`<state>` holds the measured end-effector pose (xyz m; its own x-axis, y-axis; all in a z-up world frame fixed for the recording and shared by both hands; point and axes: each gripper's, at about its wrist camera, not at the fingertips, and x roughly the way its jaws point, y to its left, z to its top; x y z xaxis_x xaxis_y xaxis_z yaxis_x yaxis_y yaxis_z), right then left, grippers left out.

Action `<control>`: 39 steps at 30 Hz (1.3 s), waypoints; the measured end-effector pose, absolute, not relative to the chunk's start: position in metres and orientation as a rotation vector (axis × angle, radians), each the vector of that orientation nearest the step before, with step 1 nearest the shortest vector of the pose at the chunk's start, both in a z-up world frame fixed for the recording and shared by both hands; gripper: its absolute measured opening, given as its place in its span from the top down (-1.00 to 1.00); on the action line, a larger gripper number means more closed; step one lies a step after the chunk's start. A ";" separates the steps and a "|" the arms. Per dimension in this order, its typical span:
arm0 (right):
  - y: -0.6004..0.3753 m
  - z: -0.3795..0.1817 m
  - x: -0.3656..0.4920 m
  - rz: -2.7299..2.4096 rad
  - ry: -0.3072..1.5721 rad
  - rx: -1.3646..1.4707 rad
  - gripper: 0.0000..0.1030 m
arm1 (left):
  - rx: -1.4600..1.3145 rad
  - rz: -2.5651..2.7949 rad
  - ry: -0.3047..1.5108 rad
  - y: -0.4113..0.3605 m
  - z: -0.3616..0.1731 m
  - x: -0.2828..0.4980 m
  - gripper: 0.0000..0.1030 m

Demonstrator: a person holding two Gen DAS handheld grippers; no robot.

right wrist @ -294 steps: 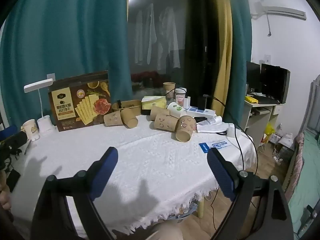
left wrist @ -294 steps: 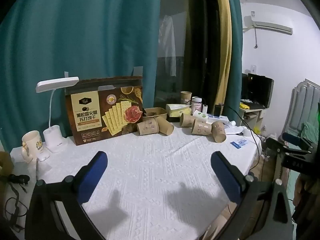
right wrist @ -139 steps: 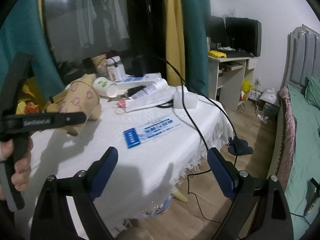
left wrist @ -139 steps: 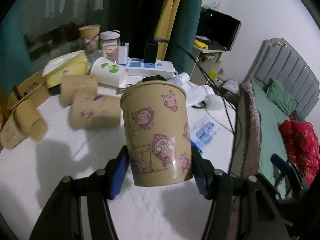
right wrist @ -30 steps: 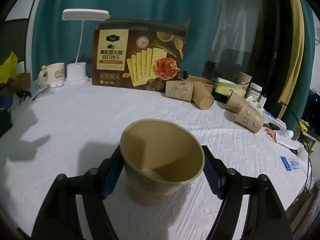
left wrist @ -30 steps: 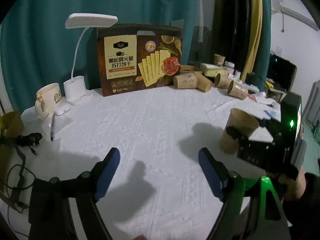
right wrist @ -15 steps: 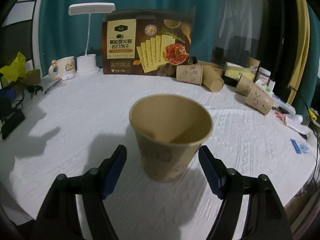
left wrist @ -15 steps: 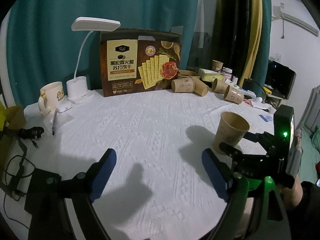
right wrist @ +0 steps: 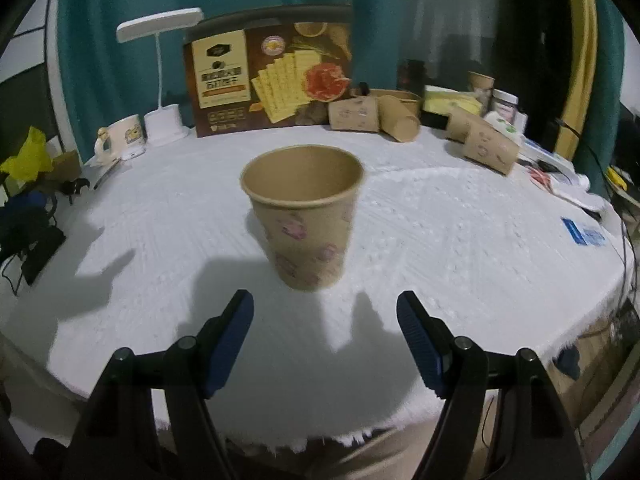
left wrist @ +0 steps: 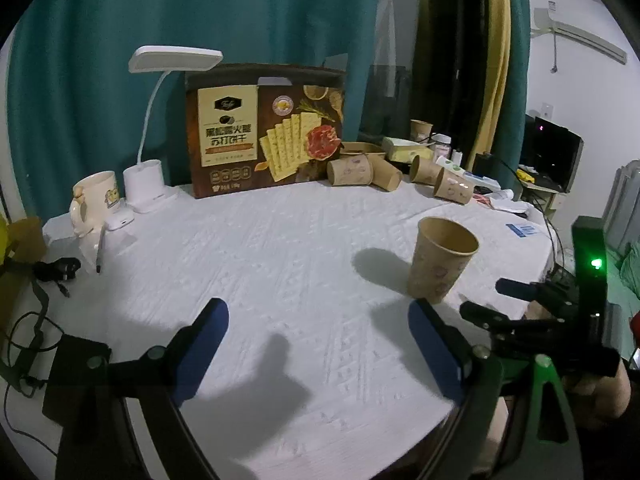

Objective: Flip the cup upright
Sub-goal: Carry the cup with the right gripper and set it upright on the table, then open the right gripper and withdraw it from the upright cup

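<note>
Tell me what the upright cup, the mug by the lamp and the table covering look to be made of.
Upright cup: brown kraft paper, matte, with a rolled rim and printed pink cartoon figures. Mug: probably glazed ceramic, cream and glossy, with a thick handle. Table covering: white cloth, seemingly woven, with a raised pattern and a frayed fringe at the edge.

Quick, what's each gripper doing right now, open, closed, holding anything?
Left gripper: open, jaws have just been opening, nothing between them.
Right gripper: open, holding nothing; the paper cup stands upright just ahead of it.

Cup point(left wrist: 440, 258) stands upright on the white tablecloth point(left wrist: 280, 264), mouth up
</note>
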<state>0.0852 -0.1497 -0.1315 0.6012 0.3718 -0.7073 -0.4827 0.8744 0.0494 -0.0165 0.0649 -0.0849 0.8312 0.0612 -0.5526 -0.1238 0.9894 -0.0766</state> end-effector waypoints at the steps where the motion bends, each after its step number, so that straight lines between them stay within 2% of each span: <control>1: -0.155 -0.129 0.083 0.489 0.787 -0.142 -0.40 | -0.108 0.092 0.581 0.063 -0.084 -0.016 -0.78; 9: -0.194 -0.103 0.073 0.419 0.794 -0.089 -0.40 | -0.058 0.039 0.563 0.042 -0.065 -0.008 -0.78; 17: -0.226 -0.068 0.063 0.358 0.740 -0.062 -0.40 | 0.033 -0.008 0.457 0.016 -0.037 -0.009 -0.78; 25: -0.251 -0.022 0.051 0.310 0.639 -0.047 -0.40 | -0.025 -0.020 0.379 0.013 -0.002 -0.012 -0.78; 39: -0.257 0.053 0.023 0.291 0.468 -0.042 -0.49 | 0.106 -0.003 0.247 0.003 0.041 -0.025 -0.78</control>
<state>0.0231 -0.2571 0.0533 0.8522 0.2668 -0.4500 -0.2858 0.9579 0.0267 -0.0253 0.0028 0.0406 0.9698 0.0105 -0.2437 0.0156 0.9944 0.1047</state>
